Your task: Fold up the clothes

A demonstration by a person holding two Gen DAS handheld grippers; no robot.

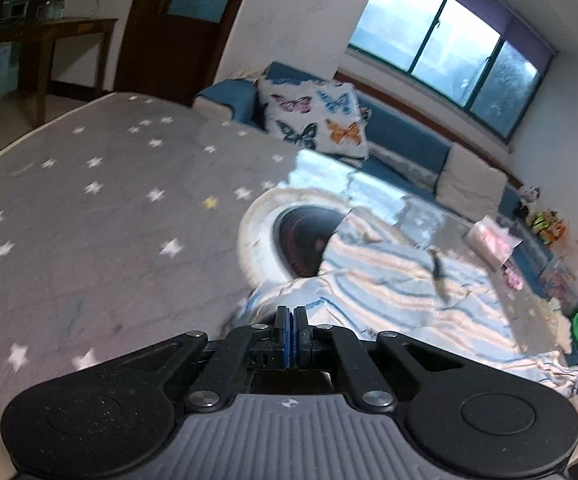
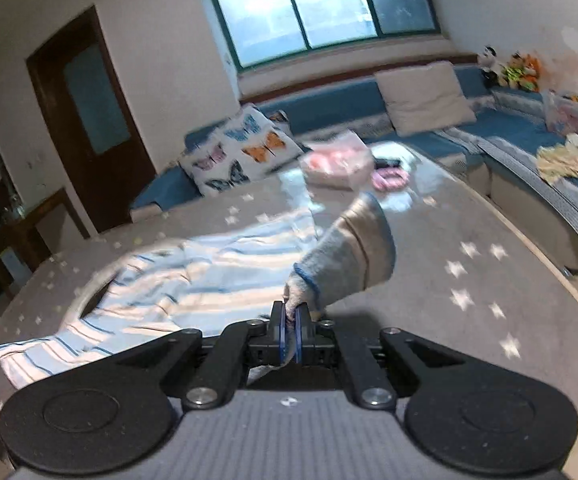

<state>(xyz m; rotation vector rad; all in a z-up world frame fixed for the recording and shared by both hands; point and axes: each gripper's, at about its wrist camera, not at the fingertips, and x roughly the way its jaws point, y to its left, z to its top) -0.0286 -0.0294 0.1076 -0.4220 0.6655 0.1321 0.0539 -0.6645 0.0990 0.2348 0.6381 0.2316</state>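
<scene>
Star-patterned grey counter (image 2: 489, 280): your right tongs (image 2: 291, 316) pinch the striped shirt's (image 2: 209, 276) grey sleeve (image 2: 353, 248); left tongs (image 1: 292, 314), fully closed, meet its hem. Clear pink-filled box (image 2: 339, 160) beyond.

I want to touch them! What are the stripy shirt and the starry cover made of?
The stripy shirt looks like soft, thin knit cloth, maybe cotton: it rumples and drapes in folds, with a matte look. Its grey cuff seems thicker and ribbed. The starry cover looks like plush, slightly fuzzy fabric, matte grey with white stars. Blur makes this a guess.
</scene>
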